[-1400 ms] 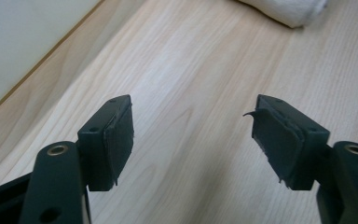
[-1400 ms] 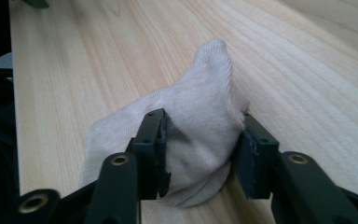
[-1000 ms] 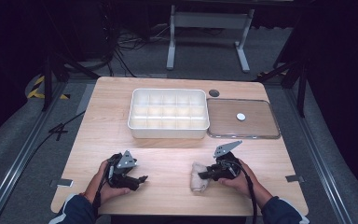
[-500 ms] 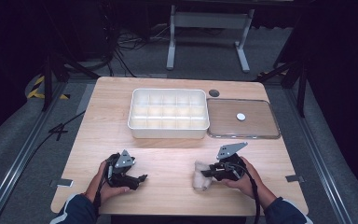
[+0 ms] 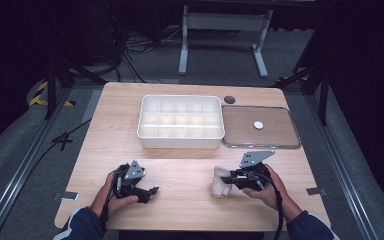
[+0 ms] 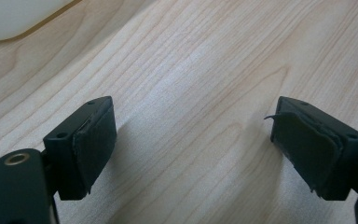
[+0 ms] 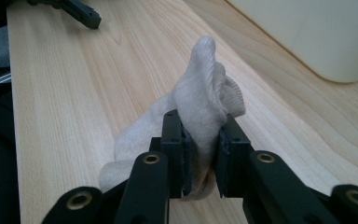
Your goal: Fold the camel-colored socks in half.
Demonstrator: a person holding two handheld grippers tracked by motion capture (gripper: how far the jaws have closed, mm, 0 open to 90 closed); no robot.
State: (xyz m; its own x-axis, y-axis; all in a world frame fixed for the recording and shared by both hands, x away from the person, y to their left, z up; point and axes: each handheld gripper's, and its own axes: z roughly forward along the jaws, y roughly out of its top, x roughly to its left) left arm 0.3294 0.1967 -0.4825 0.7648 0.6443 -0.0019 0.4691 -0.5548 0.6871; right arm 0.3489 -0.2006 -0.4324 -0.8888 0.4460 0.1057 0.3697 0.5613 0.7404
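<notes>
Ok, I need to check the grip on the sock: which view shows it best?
The right gripper view: the sock sits close up, bunched and pinched between the right gripper's pads. The high view shows the sock small, at that gripper's tip near the table's front. The left gripper view offers bare tabletop between open jaws.

**A lab recording bay, by every sign**

We're looking at a lab-style test station, not a home. A plain wooden table [image 5: 180, 165] sits boxed in by dark curtains, with metal floor rails [image 5: 25, 165] running past the left gripper's [image 5: 147, 192] side. Beyond the far table edge, cables [image 5: 130, 60] sprawl over grey carpet beside a bare metal stand [image 5: 220, 40]. Yellow-black hazard tape [image 5: 42, 92] marks the floor out left.
</notes>
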